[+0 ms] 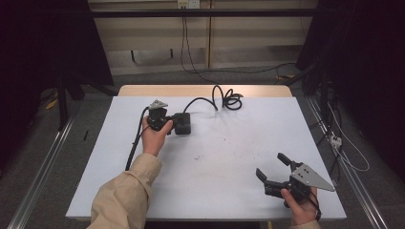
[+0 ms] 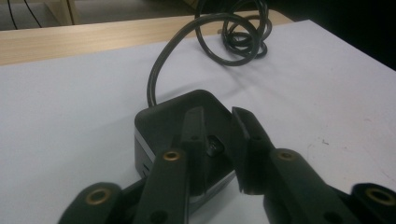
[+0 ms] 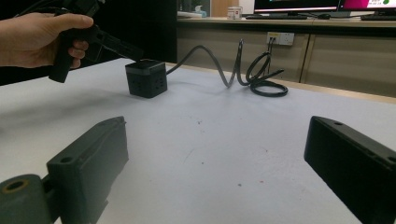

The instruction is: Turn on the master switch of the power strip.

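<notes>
So the black cube-shaped power box (image 1: 183, 123) is sitting on the white table (image 1: 229, 157) up around 11 o'clock from the middle, with its thick black cord (image 1: 220, 98) running off toward 12 and ending in a messy coil near the far edge. The left gripper (image 1: 166, 125) is right at the box, held by the person's left hand (image 1: 154, 137) in a tan sleeve (image 1: 125, 195). In the left gripper view the jaws hang over the top of the box with a small gap between them, not clamped on anything, and a little button-looking thing (image 2: 215, 145) shows in that gap. The right gripper (image 1: 272, 167) is way down at about 4 o'clock, near the front edge, well apart from the box, jaws spread wide over bare table, with the right hand (image 1: 300, 204) gripping it from below.
</notes>
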Available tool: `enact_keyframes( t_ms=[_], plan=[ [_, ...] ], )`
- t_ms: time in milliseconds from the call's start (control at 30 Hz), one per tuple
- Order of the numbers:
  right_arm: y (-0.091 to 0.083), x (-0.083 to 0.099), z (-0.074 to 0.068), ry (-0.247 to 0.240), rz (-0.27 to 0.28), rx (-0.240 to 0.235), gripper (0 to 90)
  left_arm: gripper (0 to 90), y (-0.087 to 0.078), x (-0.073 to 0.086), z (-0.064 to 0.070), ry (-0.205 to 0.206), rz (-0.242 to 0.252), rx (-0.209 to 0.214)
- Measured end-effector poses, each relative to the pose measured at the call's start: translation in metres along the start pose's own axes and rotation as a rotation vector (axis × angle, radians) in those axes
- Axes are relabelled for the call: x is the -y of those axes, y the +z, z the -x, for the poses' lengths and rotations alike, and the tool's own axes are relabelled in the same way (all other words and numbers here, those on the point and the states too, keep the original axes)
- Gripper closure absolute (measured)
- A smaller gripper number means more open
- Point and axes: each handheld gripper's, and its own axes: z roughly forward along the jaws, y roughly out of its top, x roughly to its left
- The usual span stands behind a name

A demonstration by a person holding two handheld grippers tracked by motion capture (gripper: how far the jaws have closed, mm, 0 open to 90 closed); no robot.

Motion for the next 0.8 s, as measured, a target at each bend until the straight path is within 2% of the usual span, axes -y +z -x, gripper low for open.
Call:
enact_keyframes(
  t_ms=[200,233,333,433,500,567,667,800],
  plan=[
    [-0.001,0.0,0.0,0.001,0.002,0.005,5.9,54.7,-0.006,-0.002,0.001,-0.007,0.003,0.011],
    [-0.001,0.0,0.001,0.001,0.001,0.006,5.9,51.7,-0.006,-0.002,0.002,-0.018,0.009,0.013],
    [-0.002,0.0,0.001,0.004,0.002,0.008,5.8,43.2,-0.009,-0.003,0.003,-0.017,-0.002,0.024],
    [-0.002,0.0,0.001,0.004,0.002,0.007,5.8,39.2,-0.013,-0.002,0.006,-0.001,-0.008,0.037],
    [-0.002,0.0,0.0,0.004,0.0,0.006,5.9,34.8,-0.016,-0.001,0.008,-0.015,0.0,0.048],
    [-0.002,0.001,0.0,0.005,0.0,0.008,5.8,33.0,-0.02,0.0,0.009,-0.006,0.004,0.063],
    [-0.004,0.002,-0.001,0.004,-0.006,0.007,5.9,29.9,-0.026,0.005,0.01,0.006,-0.01,0.07],
    [-0.004,0.001,-0.002,-0.001,-0.004,0.007,5.8,25.5,-0.035,0.013,0.01,0.007,-0.002,0.086]
  ],
)
